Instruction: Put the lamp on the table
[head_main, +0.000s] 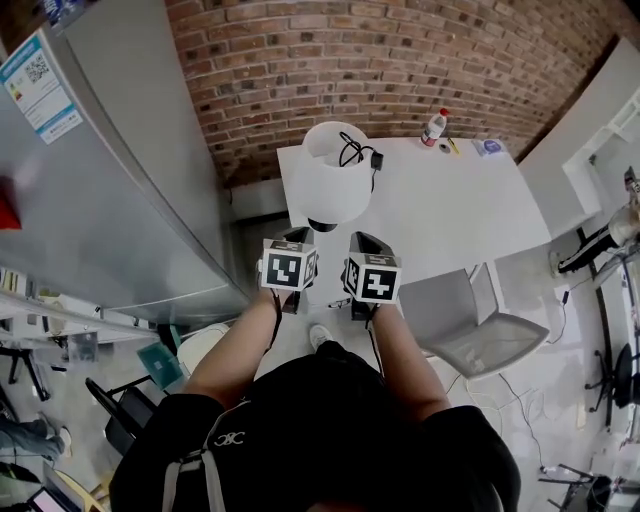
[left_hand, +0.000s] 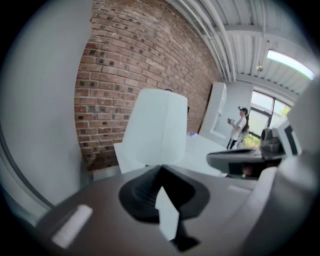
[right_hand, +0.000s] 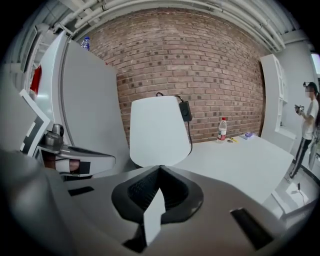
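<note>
The lamp has a white shade (head_main: 328, 178) with a black cord and plug (head_main: 362, 156) draped over its top. Its dark lower part (head_main: 322, 225) shows just under the shade. It hangs over the near left corner of the white table (head_main: 440, 210). My left gripper (head_main: 298, 242) and right gripper (head_main: 360, 245) come at it side by side from below, both with jaws closed. In the left gripper view the shade (left_hand: 156, 131) rises right beyond my left gripper (left_hand: 161, 168). In the right gripper view the shade (right_hand: 159, 131) stands beyond my right gripper (right_hand: 160, 168). The exact part pinched is hidden.
A tall grey cabinet (head_main: 120, 180) stands close on the left and a brick wall (head_main: 380, 60) runs behind the table. A bottle (head_main: 434, 126) and small items (head_main: 490, 147) sit at the table's far edge. A grey chair (head_main: 470, 320) is at the right. A person (right_hand: 307, 120) stands far off.
</note>
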